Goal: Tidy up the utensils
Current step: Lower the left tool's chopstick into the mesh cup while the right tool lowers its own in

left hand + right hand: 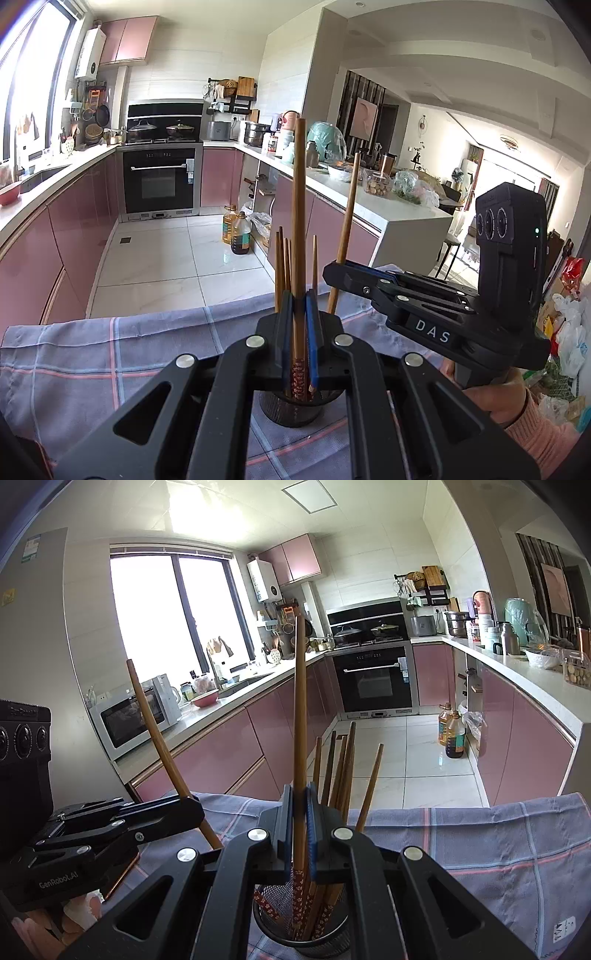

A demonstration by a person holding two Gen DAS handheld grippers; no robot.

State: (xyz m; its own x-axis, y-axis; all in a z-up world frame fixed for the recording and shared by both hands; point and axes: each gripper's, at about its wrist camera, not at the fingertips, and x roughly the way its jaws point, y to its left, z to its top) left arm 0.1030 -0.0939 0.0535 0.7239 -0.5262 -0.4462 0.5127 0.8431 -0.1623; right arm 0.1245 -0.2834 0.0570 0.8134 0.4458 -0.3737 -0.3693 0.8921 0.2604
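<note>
Pinched a tall chopstick [297, 192] upright in the left gripper [298, 308], pads pressed on both sides, patterned end already down in the mesh holder [291, 411]. Clamped a second chopstick [300, 701] just as firmly in the right gripper [300, 799], also dipping into that holder among the other chopsticks [341, 768].

Looked best to lower each one straight down, one tool at a time, and to spread the jaws only once the tip sat at the bottom. Any sideways lean probably risked tipping a light cup or levering the standing sticks out.

Crowded just beside the holder, both tools nearly touching. Plenty of free air overhead. Kept in mind the far edge of the checked cloth [480, 842] near the cup, with open floor beyond.
</note>
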